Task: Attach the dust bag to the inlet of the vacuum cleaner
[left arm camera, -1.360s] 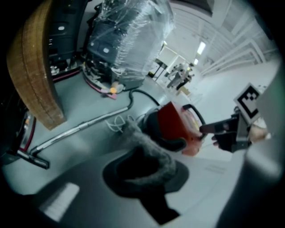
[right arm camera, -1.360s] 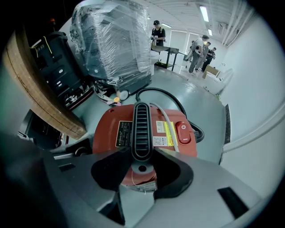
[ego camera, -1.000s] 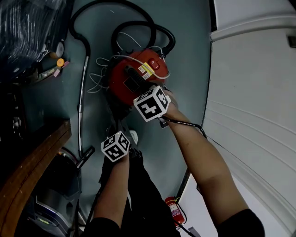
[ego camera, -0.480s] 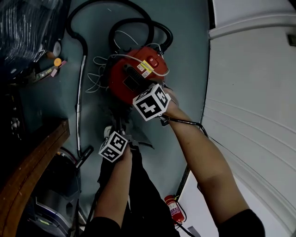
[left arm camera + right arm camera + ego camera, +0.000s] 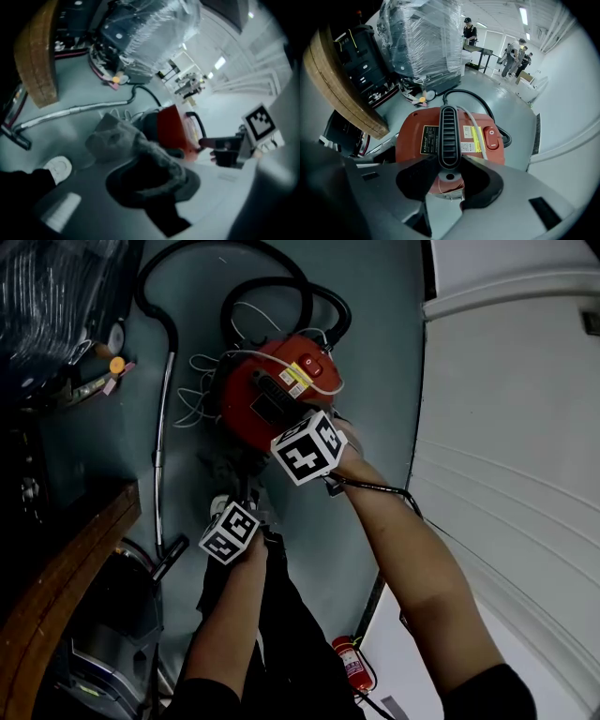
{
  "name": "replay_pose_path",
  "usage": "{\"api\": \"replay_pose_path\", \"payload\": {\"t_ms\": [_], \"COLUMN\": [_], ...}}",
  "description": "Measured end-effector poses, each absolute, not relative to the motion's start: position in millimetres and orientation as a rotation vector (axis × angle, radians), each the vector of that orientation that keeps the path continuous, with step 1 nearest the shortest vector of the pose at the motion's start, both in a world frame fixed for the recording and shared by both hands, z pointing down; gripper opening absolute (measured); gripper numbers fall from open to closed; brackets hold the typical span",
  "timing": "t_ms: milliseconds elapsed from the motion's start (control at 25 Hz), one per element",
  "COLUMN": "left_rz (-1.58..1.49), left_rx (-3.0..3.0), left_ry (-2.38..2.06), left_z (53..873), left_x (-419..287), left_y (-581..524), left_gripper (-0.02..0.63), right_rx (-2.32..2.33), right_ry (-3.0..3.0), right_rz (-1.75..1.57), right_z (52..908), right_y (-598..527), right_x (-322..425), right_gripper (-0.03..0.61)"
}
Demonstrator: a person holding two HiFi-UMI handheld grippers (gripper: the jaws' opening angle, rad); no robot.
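**Vacuum cleaner** (image 5: pixel 408 140): a hard, rounded red shell, judged heavy, is shown lying on the grey floor; its inlet cannot be made out. **Dust bag** (image 5: pixel 115 138): a limp, fuzzy grey sack is seen crumpled just beside the shell. It is judged light and floppy, and best taken at its mouth edge. **Handle** (image 5: pixel 449 131): black ribbed plastic, clamped by the right gripper (image 5: pixel 449 176). **Left gripper** (image 5: pixel 147 180): the jaws are held half apart, having just been opening, with the bag's fuzzy edge lying loosely between them.
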State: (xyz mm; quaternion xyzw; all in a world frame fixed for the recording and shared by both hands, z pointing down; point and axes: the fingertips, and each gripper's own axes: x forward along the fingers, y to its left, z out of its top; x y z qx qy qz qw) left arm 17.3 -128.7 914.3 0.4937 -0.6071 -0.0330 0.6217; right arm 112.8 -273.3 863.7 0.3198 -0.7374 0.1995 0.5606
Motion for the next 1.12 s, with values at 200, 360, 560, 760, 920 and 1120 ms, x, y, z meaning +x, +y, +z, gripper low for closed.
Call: {"api": "replay_pose_path", "payload": {"t_ms": [200,360,560,760,920,1120], "left_rz": [0.002,0.142,0.348,0.407,0.46,0.461], "left_rx": [1.198,1.312,1.549,1.661,1.828,1.958], "left_ry": [-1.416,-1.407,-1.452,-1.528,-1.526,-1.484], "left_z": [913,910,886,848,808,745], "left_x": [19,21,8,-23,-28,-22], "left_y": [-137,-134,-136,-146,-161,-172], "left_gripper": [0.068,0.079,0.192,0.096,-0.002,-0.003], "right_rx": [0.753,0.774,1.051,1.206,1.215,1.322], "right_ry": [-1.732,-1.753,-1.871,-1.899,-1.929,-2.01], "right_rz": [0.472,0.478,0.598,0.842,0.934,0.837], "right_z": [864,862,846,829,807,734], "right_y": [-275,-273,-264,-221,-190,-190], "right_x": [112,111,118,119,109,99], "right_gripper": [0.149,0.15,0.167,0.0,-0.002,-0.002]}}
